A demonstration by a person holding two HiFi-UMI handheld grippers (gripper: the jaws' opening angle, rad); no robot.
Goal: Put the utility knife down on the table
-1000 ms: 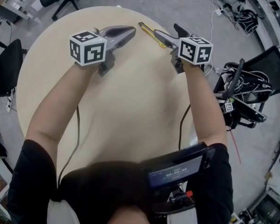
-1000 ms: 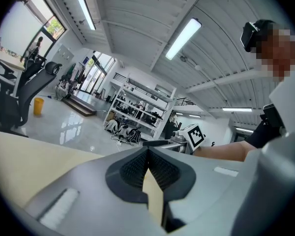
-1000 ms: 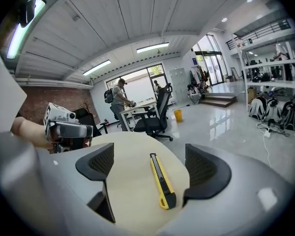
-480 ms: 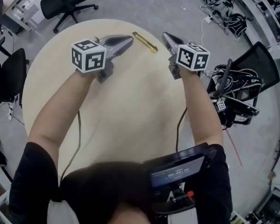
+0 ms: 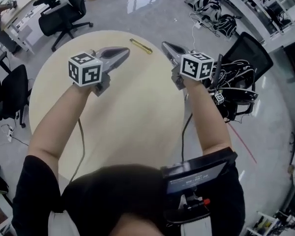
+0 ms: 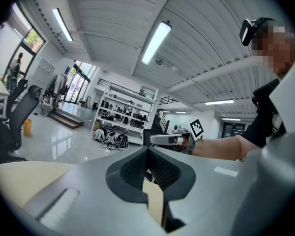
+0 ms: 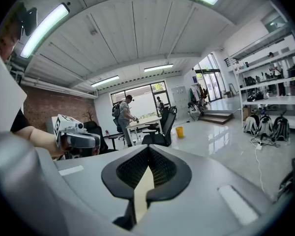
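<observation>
Both tongs are pressed together and empty. The left tongs (image 5: 123, 51) and the right tongs (image 5: 166, 46) hang above the round table (image 5: 137, 117), pointing toward its far side. The yellow utility knife (image 5: 140, 46) lies flat on the table between their tips, close to the far rim, and neither touches it. To my eye the job looks done. The danger now is a careless swing of either tip nudging the knife over that rim onto the floor (image 5: 152, 9). Whether its blade is out, I cannot tell.
</observation>
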